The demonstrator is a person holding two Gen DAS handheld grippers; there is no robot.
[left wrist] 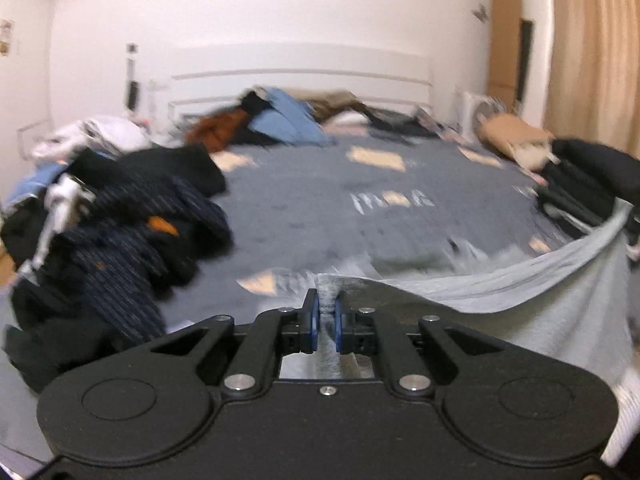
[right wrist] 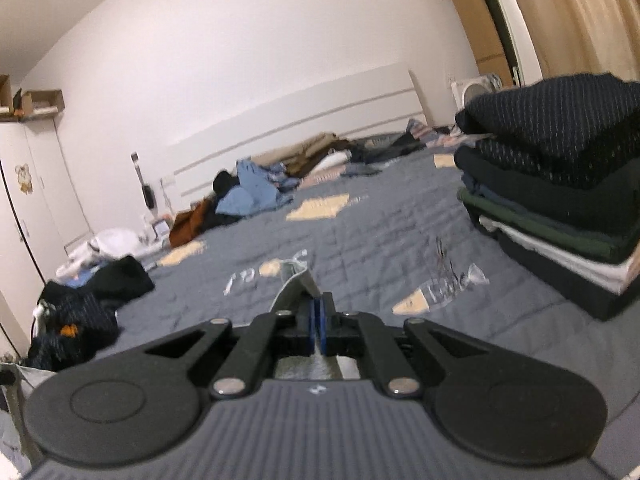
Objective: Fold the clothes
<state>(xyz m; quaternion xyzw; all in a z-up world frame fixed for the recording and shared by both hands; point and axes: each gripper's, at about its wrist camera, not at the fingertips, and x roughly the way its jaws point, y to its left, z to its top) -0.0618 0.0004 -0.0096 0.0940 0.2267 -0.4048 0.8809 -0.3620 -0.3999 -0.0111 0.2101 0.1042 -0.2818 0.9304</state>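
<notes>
Clothes were what I had in hand: my left hand-held gripper (left wrist: 327, 307) was clamped on the edge of a light grey garment (left wrist: 540, 292), which hung in a slack sheet above the bed (left wrist: 304, 208) toward the right. My right hand-held gripper (right wrist: 319, 308) was pinched narrow on another bit of that pale cloth. Beyond, I saw a folded stack (right wrist: 560, 184) on the bed's right side and a dark unfolded heap (left wrist: 132, 232) on its left.
</notes>
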